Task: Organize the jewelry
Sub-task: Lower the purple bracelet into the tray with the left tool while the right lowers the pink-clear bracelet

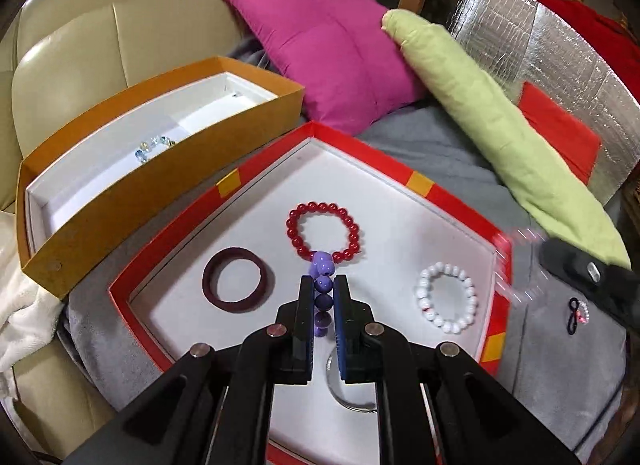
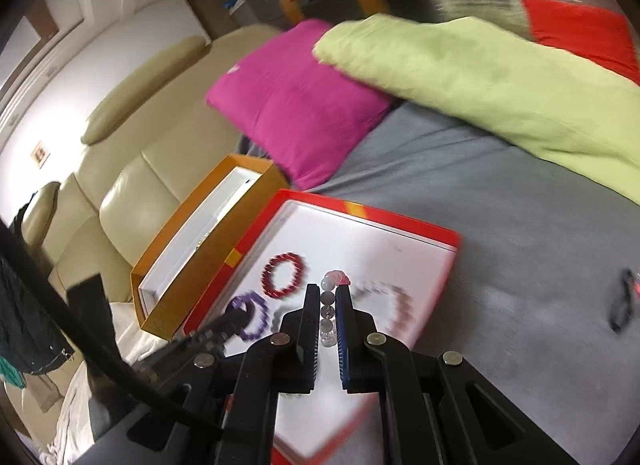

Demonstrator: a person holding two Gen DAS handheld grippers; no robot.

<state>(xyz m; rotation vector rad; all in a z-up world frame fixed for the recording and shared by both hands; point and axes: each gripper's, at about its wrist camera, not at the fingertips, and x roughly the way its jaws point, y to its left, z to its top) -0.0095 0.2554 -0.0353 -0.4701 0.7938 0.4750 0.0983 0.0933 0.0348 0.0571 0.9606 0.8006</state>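
My left gripper (image 1: 323, 285) is shut on a purple bead bracelet (image 1: 322, 285) and holds it above the red-rimmed white tray (image 1: 404, 193). In the tray lie a red bead bracelet (image 1: 322, 231), a dark maroon bangle (image 1: 236, 279) and a white bead bracelet (image 1: 448, 296). My right gripper (image 2: 329, 292) is shut on a clear and pink bead bracelet (image 2: 330, 305) over the same tray (image 2: 400, 233). The right wrist view is motion-blurred; the red bracelet (image 2: 283, 275) and the purple bracelet (image 2: 252, 315) in the left gripper show there.
An orange box (image 1: 168, 169) with a white lining holds a pale bead bracelet (image 1: 154, 147) left of the tray. A small dark hair tie (image 1: 576, 315) lies on the grey blanket (image 1: 560, 365). Pink pillow (image 1: 336, 49), green cushion (image 1: 492, 137), beige sofa (image 1: 80, 37) behind.
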